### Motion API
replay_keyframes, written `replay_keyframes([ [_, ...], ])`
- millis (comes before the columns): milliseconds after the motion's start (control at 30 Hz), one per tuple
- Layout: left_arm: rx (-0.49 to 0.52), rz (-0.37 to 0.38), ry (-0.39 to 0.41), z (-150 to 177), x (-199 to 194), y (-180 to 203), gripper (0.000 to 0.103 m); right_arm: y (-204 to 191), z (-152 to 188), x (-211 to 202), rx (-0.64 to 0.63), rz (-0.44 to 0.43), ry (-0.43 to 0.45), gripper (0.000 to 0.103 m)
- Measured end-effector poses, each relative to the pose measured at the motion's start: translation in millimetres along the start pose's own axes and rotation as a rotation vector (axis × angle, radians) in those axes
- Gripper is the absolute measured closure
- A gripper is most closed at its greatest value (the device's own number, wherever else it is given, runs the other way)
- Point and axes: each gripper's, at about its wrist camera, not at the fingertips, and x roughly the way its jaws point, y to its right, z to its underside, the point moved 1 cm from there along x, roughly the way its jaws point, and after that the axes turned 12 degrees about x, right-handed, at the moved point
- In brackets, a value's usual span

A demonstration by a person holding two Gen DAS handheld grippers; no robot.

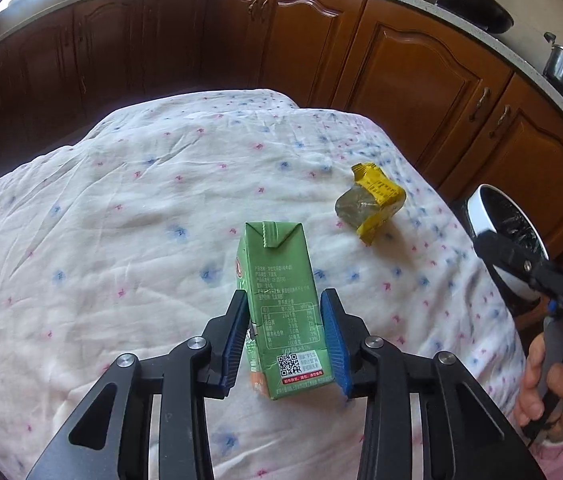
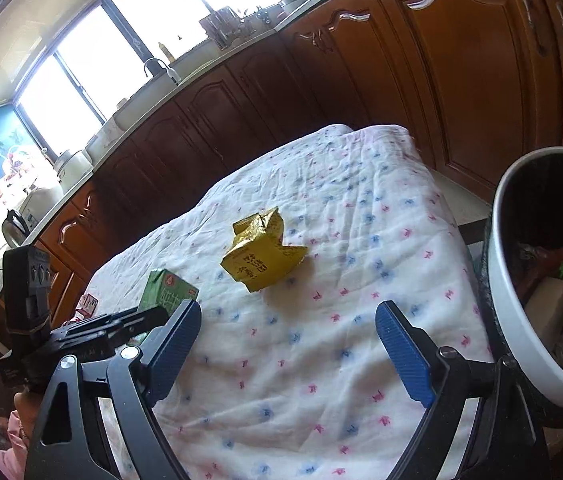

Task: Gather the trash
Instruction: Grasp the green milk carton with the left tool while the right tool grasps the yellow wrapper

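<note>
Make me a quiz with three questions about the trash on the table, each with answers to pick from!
1. Where is the bin?
A. At the table's right edge
B. On the counter
C. Under the window

2. What colour is the crumpled wrapper?
A. Red
B. Yellow
C. Blue

3. What is the left gripper doing?
A. Hanging open over bare cloth
B. Dropping a cup
C. Clamping the green carton

Answers:
1 A, its white rim sits beside the cloth's right side.
2 B, it is yellow in both views.
3 C, both blue pads press the carton's sides, while the right gripper is open.
</note>
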Motion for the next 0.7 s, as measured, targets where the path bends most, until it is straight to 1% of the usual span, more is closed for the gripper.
replay_keyframes([
  [33,-0.004,-0.007,0.005,2.2,-1.8,0.1,0.066,-6.0,-2.5,5.6,-0.015,0.002,-0.003,0.015],
  [67,-0.016,-0.008,0.013,4.8,-3.9,0.2,0.059,-11.8,-5.0,11.7,-0.031,0.003,-0.009,0.019],
  [100,-0.033,-0.007,0.024,7.4,-6.0,0.3,0.055,-18.6,-7.7,19.0,-0.049,0.009,-0.012,0.022],
  [133,-0.05,-0.006,0.04,10.2,-9.0,-0.5,0.05,-24.0,-9.5,25.6,-0.067,0.016,-0.015,0.028],
  [167,-0.06,-0.011,0.057,13.0,-12.5,1.4,0.047,-29.5,-12.0,33.9,-0.084,0.026,-0.021,0.032],
  [300,-0.099,-0.042,0.105,28.1,-23.5,4.2,0.042,-38.9,-16.9,64.7,-0.127,0.076,-0.046,0.039],
  [367,-0.112,-0.047,0.114,34.5,-25.2,6.0,0.042,-38.6,-17.3,76.2,-0.135,0.097,-0.059,0.052],
  [400,-0.119,-0.052,0.116,36.6,-25.1,6.4,0.042,-37.2,-17.4,80.1,-0.135,0.102,-0.064,0.055],
  [433,-0.128,-0.06,0.112,38.4,-24.0,6.6,0.041,-35.9,-16.7,82.6,-0.133,0.109,-0.066,0.07],
  [467,-0.138,-0.063,0.11,39.8,-22.8,6.0,0.041,-34.8,-15.5,82.6,-0.132,0.114,-0.067,0.092],
  [500,-0.148,-0.063,0.111,40.0,-21.5,5.0,0.041,-33.0,-14.1,81.5,-0.127,0.115,-0.067,0.099],
  [600,-0.167,-0.076,0.114,40.6,-18.6,2.2,0.041,-27.2,-10.8,68.3,-0.11,0.104,-0.043,0.103],
  [700,-0.171,-0.081,0.111,38.5,-12.8,0.4,0.041,-25.2,-7.1,52.3,-0.112,0.1,-0.018,0.103],
])
